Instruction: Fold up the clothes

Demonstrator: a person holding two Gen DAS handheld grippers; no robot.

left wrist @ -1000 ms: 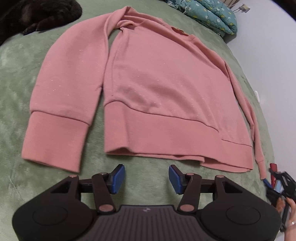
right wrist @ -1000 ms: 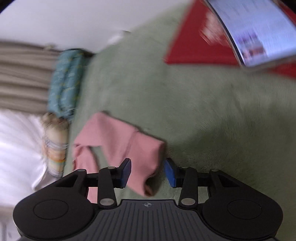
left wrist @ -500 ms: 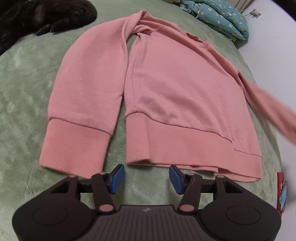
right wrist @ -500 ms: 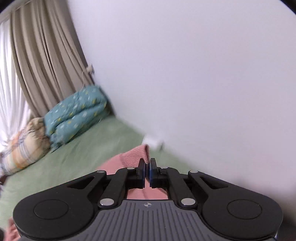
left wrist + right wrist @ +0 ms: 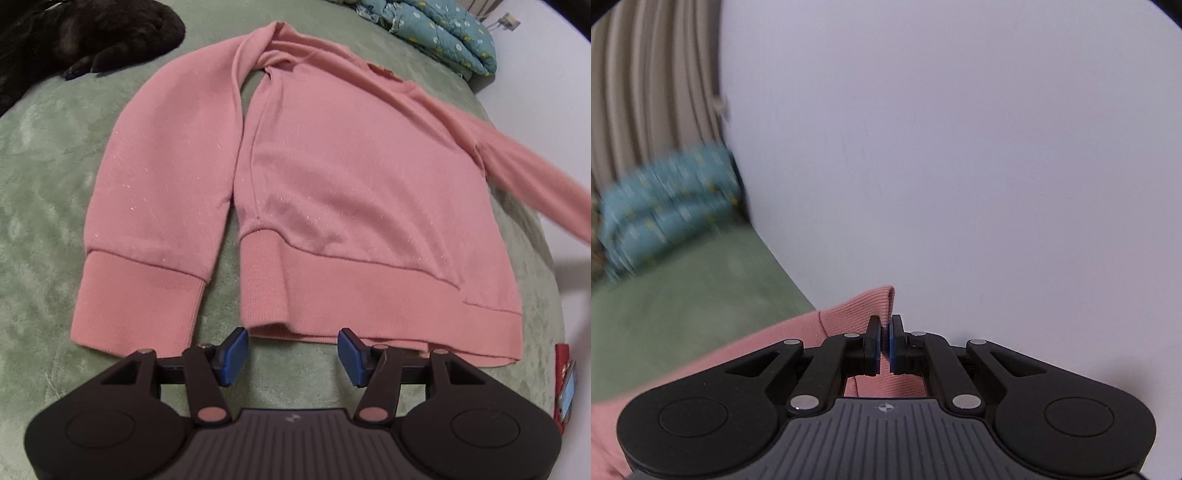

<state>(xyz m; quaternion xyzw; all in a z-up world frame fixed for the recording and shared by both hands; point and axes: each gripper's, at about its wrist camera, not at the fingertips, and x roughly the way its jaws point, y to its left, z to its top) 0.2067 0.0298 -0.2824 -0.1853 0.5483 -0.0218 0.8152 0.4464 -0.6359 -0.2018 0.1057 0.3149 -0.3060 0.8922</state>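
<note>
The left tongs point(image 5: 291, 352) hover half open and empty just short of the ribbed hem point(image 5: 369, 310) of a pink sweatshirt point(image 5: 351, 177), which lies spread face up on a green bed point(image 5: 37, 192), apparently laid flat so its sleeves can be turned in. Beside the hem, the left sleeve point(image 5: 159, 206) rests flat alongside the body, its cuff level with the hem. Beyond the hem and to its far side, the right sleeve point(image 5: 535, 184) stretches off the bed's edge, blurred and raised; the right tongs point(image 5: 885, 343) have its ribbed cuff point(image 5: 864, 310) pinched between nearly shut pads, jaws that eased slightly apart in the last half second with the cloth between them, seemingly lifting the sleeve clear so it can be swung across the chest. Farther from the hem, past the collar, a dark furry shape point(image 5: 85, 33), probably an animal, lies at one corner, and a teal patterned quilt point(image 5: 436, 29) sits bunched against the pale wall point(image 5: 960, 147), with curtains point(image 5: 646, 96) behind.
</note>
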